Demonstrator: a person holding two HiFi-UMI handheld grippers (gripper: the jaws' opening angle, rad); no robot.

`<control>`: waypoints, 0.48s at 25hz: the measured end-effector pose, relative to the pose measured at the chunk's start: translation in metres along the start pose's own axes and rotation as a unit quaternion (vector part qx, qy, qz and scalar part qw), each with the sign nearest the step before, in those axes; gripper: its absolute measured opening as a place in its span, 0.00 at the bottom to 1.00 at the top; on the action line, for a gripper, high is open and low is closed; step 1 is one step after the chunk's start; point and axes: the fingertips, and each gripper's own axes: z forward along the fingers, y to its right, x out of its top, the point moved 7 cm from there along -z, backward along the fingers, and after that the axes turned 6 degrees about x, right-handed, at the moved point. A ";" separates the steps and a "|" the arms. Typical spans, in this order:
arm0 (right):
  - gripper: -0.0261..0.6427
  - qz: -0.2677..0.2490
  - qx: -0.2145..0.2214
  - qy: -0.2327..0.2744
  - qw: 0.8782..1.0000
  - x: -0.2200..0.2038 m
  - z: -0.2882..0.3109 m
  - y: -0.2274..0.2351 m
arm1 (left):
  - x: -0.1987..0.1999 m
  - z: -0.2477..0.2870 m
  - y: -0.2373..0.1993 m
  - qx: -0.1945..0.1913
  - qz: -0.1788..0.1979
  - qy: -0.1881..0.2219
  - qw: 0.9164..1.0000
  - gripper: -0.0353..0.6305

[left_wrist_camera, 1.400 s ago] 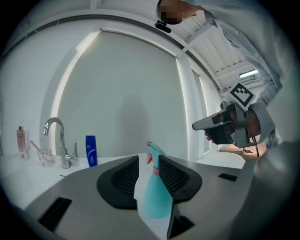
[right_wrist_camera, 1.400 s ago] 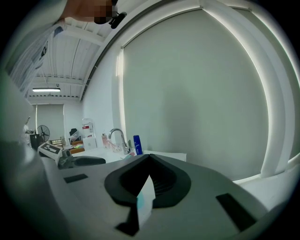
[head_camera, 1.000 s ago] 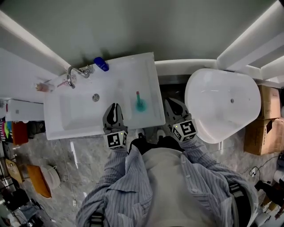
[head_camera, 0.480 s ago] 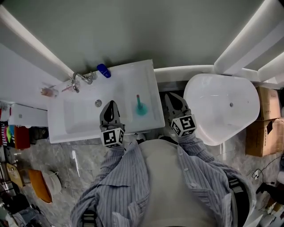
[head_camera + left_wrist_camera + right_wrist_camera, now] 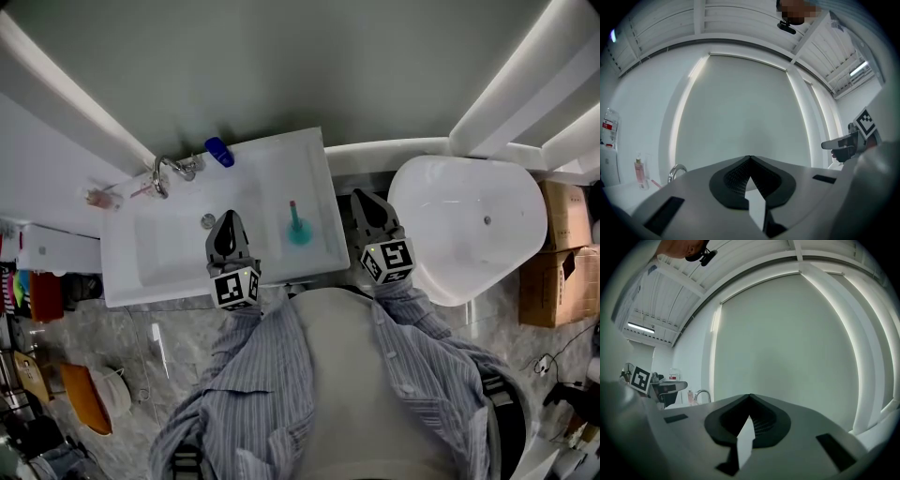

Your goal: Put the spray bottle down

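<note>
The spray bottle (image 5: 298, 226), teal with a reddish top, stands on the flat right-hand part of the white sink (image 5: 272, 173), just right of the basin and free of both claws; the left gripper (image 5: 228, 218) hangs over the front right of the basin, near the bottle's left side but not touching it, and its own view shows the two jaws pressed together at the tips with nothing between them; the right gripper (image 5: 365, 198) is past the sink's right edge, over the dark gap between the sink and the white tub (image 5: 506, 253), and its jaws likewise meet at the tips and hold nothing; each gripper carries its marker cube toward the person, whose striped shirt (image 5: 234, 394) fills the lower part of the head view; farther out, a drain (image 5: 207, 221) sits in the basin, a chrome faucet (image 5: 161, 172) rises at the sink's back left, a blue object (image 5: 218, 151) lies on the back edge beside it, and a small pink bottle (image 5: 98, 197) stands left of the faucet; cardboard boxes (image 5: 562, 253) sit to the right of the tub; the floor (image 5: 122, 328) is grey and marbled.
</note>
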 end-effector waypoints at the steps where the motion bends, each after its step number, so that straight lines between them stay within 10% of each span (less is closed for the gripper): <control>1: 0.06 0.000 -0.001 0.000 1.000 0.000 0.000 0.000 | 0.000 0.001 0.000 0.000 0.000 0.001 1.000 0.06; 12: 0.06 -0.003 -0.008 -0.001 1.000 0.001 -0.001 0.004 | -0.005 0.001 0.004 -0.003 -0.010 -0.002 1.000 0.06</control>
